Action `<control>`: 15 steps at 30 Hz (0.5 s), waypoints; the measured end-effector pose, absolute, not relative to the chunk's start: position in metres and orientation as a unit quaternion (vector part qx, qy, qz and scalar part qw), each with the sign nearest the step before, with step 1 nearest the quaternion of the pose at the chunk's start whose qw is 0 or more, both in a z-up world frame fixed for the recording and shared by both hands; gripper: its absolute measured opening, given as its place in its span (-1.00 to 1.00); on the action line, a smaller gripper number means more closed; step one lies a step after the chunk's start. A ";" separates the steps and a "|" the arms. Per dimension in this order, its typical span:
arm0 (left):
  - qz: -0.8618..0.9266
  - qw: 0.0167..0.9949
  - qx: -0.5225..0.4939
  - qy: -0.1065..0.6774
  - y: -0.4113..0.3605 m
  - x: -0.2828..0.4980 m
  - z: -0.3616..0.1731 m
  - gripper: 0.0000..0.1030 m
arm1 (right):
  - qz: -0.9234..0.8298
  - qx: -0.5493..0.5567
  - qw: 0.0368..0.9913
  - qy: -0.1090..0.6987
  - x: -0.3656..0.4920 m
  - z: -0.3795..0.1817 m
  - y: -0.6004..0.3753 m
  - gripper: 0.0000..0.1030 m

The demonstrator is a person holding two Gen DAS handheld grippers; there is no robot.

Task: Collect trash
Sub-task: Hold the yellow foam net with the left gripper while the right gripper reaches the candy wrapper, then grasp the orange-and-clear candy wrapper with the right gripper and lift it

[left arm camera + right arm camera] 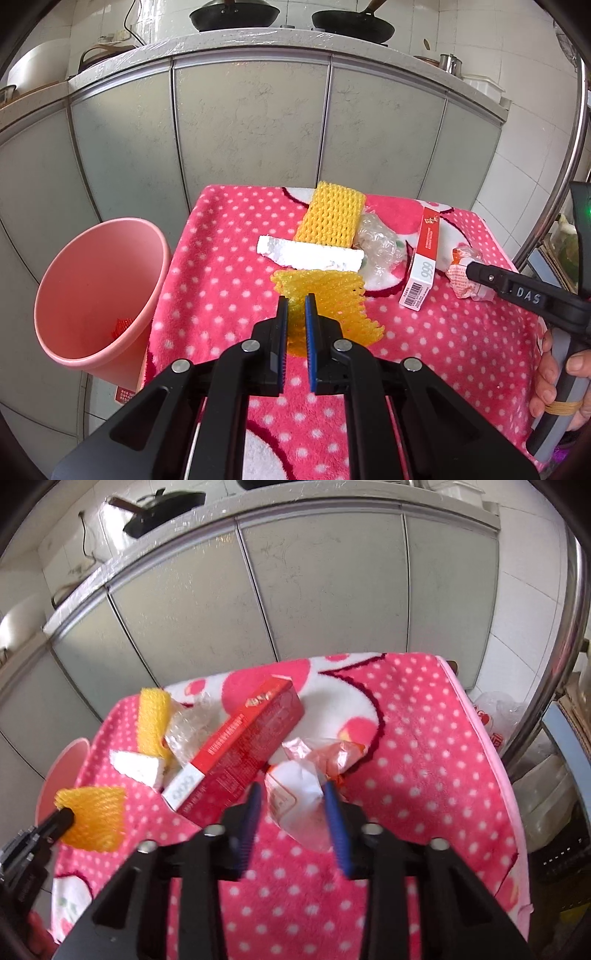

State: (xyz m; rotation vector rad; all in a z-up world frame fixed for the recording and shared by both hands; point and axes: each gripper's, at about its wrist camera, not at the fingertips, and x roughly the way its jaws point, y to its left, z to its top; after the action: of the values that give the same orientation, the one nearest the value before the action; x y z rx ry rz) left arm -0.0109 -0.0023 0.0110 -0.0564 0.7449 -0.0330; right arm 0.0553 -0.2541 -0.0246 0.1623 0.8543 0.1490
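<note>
Left wrist view
Left gripper point(296, 306): black arms with ribbed blue fingers point(312, 343), clenched on the near yellow foam net point(325, 302), a soft, open-mesh sleeve that bulges out on either side of the pinch.
Far foam net point(330, 218): the same yellow mesh, a flat rectangle lying on the cloth further back.
Foam strip point(310, 254): white, crumbly-looking, long and wedge-ended, lying across between the two nets.
Plastic wrap point(380, 243): clear, crinkled, bunched just beside the far net.
Box point(421, 258): slim cardboard carton, red at the far end and white at the near end, with a barcode, flat on the cloth.
Cloth point(229, 258): fluffy pink fleece with white dots, covering the desk.
Bin point(99, 291): smooth pink plastic bucket, round, standing off the desk's left edge.
Right gripper point(471, 269): its black tip sits at a crumpled wrapper point(461, 277); a hand point(557, 384) holds its handle.

Right wrist view (slightly blurred)
Right gripper point(291, 794): blue fingers point(338, 827) stand either side of the wrapper point(299, 801), a glossy white and orange crumple; they look to be grasping it.
Box point(243, 746): red long side up, just left of the wrapper.
Left gripper's tip point(55, 821): black, at the lower left, gripping the yellow net point(92, 819).
</note>
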 end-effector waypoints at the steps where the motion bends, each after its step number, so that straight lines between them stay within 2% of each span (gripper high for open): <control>1: -0.016 0.931 -0.028 0.364 -0.002 -0.011 0.011 -0.85 | 0.074 0.081 0.904 0.412 0.055 -0.025 -0.256 -0.64; 4: -0.014 0.931 -0.028 0.364 -0.002 -0.010 0.011 -0.85 | 0.075 0.073 0.909 0.403 0.050 -0.022 -0.257 -0.92; 5: -0.013 0.931 -0.028 0.365 -0.002 -0.010 0.011 -0.85 | 0.075 0.071 0.911 0.400 0.048 -0.020 -0.257 -0.94; 15: -0.002 0.932 -0.030 0.360 0.003 -0.012 0.013 -0.85 | 0.083 0.069 0.920 0.377 0.037 -0.001 -0.259 -0.96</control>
State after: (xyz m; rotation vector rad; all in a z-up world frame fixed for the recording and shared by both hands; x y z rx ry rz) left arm -0.0116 0.0026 0.0134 -0.0609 0.7366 -0.0033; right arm 0.0374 -0.2588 -0.0011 0.1417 0.7750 0.1704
